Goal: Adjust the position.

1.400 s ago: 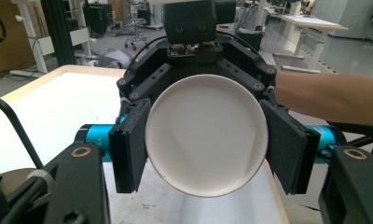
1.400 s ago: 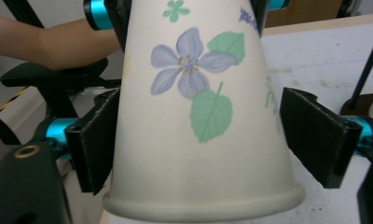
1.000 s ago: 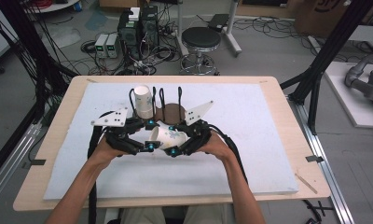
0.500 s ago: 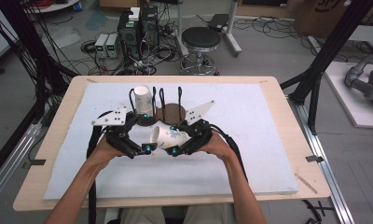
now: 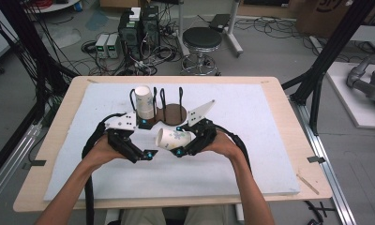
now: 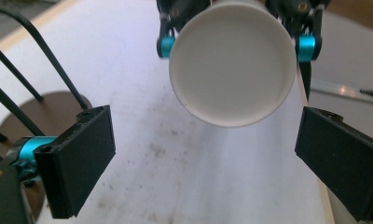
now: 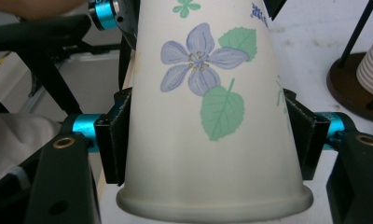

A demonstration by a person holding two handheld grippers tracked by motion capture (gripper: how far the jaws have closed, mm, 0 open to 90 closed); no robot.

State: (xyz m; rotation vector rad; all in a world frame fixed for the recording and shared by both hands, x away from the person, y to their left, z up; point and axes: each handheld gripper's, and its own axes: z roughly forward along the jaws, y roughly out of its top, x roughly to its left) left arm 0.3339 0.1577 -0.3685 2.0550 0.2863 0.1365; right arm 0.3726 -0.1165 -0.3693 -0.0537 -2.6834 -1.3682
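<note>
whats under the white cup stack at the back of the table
The cup stack stands among black wire posts on a round brown base, which rests on the table's white mat. The part of the base right beneath the stack is covered.

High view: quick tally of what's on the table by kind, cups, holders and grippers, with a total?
Paper cups: 2, one flowered cup in the right gripper, one upside-down cup on the rack
Cup rack: 1
Grippers: 2, counting the left gripper
Total: 5
</note>
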